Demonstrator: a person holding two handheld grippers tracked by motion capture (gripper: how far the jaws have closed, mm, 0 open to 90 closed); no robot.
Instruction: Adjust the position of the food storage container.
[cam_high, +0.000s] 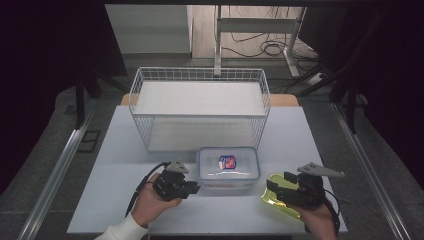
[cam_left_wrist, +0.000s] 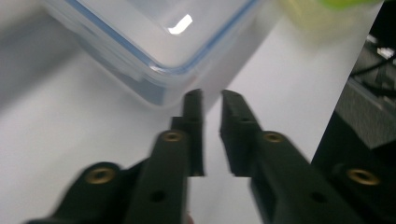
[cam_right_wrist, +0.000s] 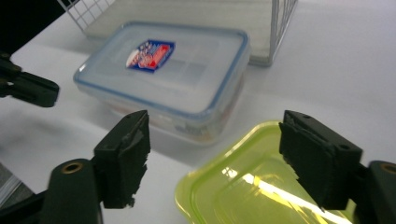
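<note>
While the clear lidded box (cam_high: 228, 168) sits on the white surface (cam_high: 300, 145) just in front of the wire basket (cam_high: 199, 107), the left claw (cam_high: 192, 189) waits close by at the box's eight o'clock, its jaws parted only narrowly with nothing between them. At the box's four o'clock lies a yellow-green lid (cam_right_wrist: 243, 186), and the right claw (cam_high: 274, 190) hovers over it, jaws spread wide, gripping nothing.
</note>
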